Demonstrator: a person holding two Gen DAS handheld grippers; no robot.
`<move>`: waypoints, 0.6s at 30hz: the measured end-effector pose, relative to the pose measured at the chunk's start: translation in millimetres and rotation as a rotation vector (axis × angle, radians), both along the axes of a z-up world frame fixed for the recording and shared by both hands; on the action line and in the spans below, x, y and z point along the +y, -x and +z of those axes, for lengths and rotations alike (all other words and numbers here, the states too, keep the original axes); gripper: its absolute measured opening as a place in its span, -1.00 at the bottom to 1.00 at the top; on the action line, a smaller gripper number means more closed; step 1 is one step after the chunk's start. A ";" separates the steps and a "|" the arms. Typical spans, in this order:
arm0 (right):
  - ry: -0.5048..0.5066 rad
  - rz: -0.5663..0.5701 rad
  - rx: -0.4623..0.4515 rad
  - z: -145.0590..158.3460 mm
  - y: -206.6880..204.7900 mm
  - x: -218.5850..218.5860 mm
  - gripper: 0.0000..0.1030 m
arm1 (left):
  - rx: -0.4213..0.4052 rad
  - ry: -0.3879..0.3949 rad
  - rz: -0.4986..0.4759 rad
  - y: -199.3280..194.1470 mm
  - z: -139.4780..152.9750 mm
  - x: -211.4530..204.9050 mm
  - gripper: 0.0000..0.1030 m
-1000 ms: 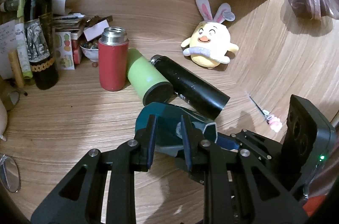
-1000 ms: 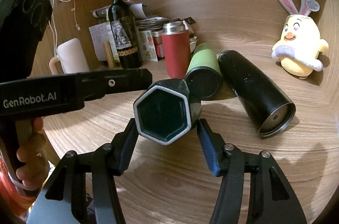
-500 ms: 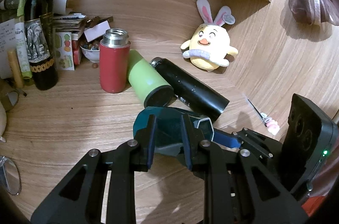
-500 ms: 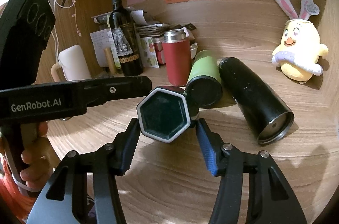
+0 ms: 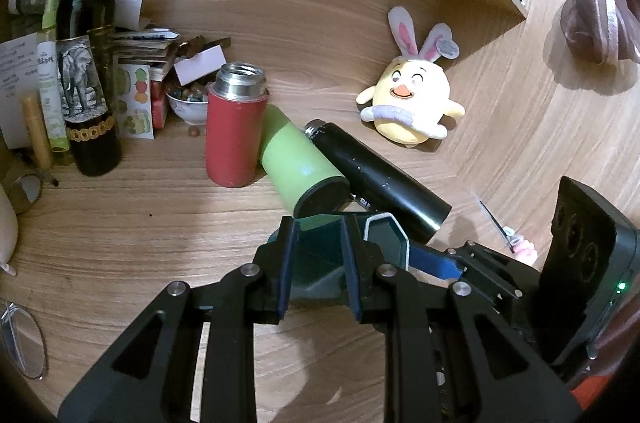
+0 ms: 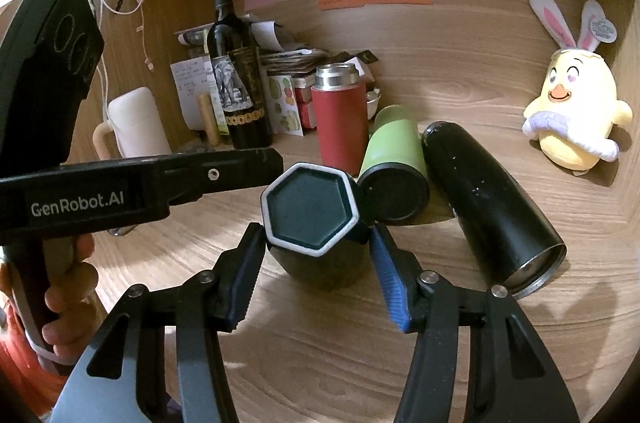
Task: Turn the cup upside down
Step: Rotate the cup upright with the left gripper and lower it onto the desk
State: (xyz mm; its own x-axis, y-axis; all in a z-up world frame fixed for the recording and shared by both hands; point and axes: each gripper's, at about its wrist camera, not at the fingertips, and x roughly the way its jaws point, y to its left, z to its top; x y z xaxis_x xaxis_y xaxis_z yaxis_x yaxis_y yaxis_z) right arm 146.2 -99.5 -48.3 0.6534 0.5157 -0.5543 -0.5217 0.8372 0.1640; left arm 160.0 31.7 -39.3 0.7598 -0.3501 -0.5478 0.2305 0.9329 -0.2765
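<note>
The left tongs (image 5: pixel 316 263) stay clamped on the dark teal hexagonal cup (image 6: pixel 310 209), now tipped further (base toward the right camera). The right tongs (image 6: pixel 316 275) remain spread, flanking it above the worktop (image 6: pixel 340 363).

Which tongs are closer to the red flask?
Left. The left tongs grip the dark green hexagonal cup on the side facing the red flask; the right tongs flank its far end.
</note>
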 end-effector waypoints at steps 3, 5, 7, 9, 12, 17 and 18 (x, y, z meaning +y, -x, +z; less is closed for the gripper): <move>0.005 0.001 -0.005 0.4 -0.3 2.1 -0.02 | -0.002 -0.003 0.006 -0.6 0.2 1.4 -0.60; 0.008 0.004 -0.008 0.4 -1.5 1.9 -0.02 | -0.006 -0.009 0.010 -0.6 0.1 2.0 -0.60; 0.012 0.004 -0.012 0.4 -2.1 3.3 -0.02 | -0.009 -0.016 0.018 -0.9 -0.2 2.6 -0.61; 0.014 0.004 -0.016 0.3 -3.5 4.2 -0.02 | -0.011 -0.018 0.024 -1.4 -0.4 3.7 -0.61; 0.020 0.007 -0.020 0.6 -5.2 5.8 -0.03 | -0.011 -0.019 0.033 -2.1 -0.4 5.2 -0.61; 0.024 0.036 -0.021 2.0 -5.6 11.6 -0.13 | -0.004 -0.036 -0.003 -3.4 -4.6 -5.8 -0.61; 0.038 0.033 -0.030 2.1 -4.5 13.8 -0.13 | -0.012 -0.058 0.001 -2.6 -5.5 -9.7 -0.61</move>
